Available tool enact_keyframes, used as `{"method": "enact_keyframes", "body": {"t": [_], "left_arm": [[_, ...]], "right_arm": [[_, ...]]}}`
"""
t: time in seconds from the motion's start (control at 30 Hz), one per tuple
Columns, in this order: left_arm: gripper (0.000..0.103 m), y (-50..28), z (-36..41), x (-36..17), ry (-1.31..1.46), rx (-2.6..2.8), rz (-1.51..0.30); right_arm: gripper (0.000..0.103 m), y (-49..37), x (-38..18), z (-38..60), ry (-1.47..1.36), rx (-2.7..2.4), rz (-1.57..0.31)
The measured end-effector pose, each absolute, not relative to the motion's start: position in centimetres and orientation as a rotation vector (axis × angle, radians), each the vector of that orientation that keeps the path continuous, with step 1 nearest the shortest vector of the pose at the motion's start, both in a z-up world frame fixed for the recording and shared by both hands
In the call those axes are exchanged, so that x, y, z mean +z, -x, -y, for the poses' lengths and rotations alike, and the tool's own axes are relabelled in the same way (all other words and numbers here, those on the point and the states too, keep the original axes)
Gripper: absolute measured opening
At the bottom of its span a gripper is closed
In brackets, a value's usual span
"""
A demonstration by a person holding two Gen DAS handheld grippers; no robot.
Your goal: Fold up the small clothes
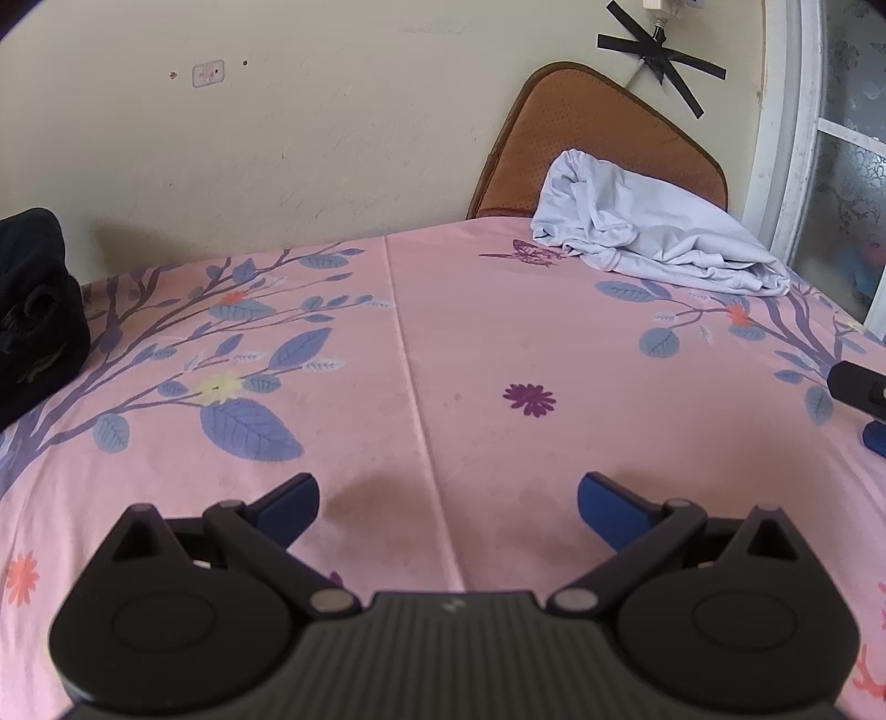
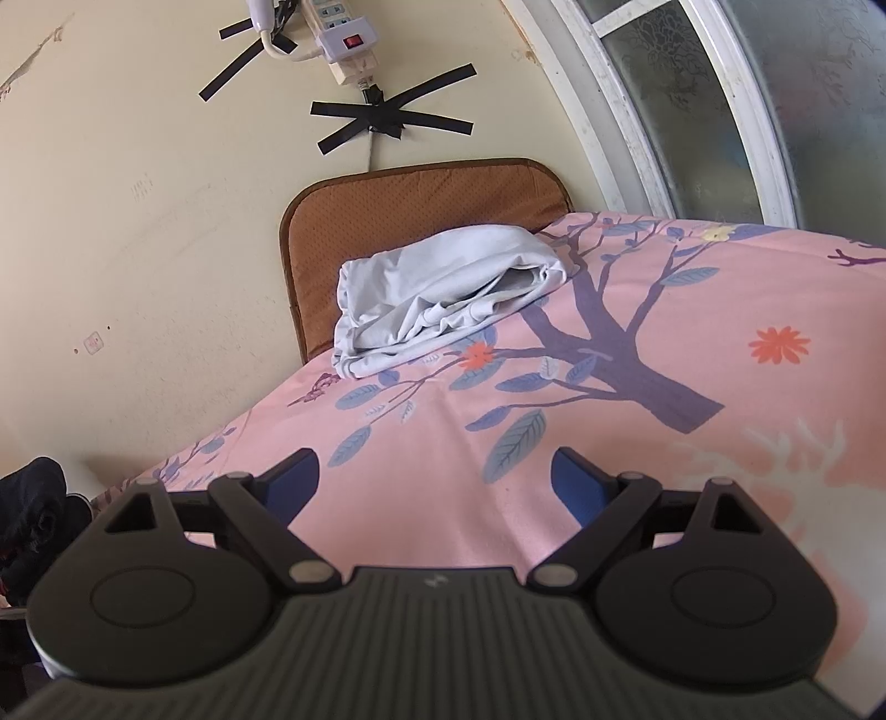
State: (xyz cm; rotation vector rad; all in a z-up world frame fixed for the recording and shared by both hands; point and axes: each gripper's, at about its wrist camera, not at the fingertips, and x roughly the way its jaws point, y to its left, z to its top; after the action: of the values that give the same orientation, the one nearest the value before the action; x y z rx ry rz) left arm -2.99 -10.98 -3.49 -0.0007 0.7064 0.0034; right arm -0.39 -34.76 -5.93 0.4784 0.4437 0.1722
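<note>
Right hand-held gripper (image 2: 434, 487); only power strip (image 2: 346, 41).

Left tongs (image 1: 448, 498) spread wide, right tongs (image 2: 434, 479) spread wide, both empty

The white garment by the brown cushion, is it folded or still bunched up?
Bunched up. The white garment lies in a loose, wrinkled heap on the pink sheet, with no flat layers.

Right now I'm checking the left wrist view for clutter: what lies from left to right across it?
Dark clothing heap → left claw, open over the pink floral sheet → pale garment bunched before a brown cushion → right claw tip at the edge.
</note>
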Motion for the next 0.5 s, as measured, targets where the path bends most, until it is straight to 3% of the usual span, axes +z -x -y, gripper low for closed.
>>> {"method": "enact_keyframes", "body": {"t": [0.5], "left_arm": [[0.103, 3.17, 11.34, -3.48, -0.033, 0.041, -0.692]], "right_arm": [[0.093, 0.51, -5.85, 34.8, -0.481, 0.172, -0.437]]}}
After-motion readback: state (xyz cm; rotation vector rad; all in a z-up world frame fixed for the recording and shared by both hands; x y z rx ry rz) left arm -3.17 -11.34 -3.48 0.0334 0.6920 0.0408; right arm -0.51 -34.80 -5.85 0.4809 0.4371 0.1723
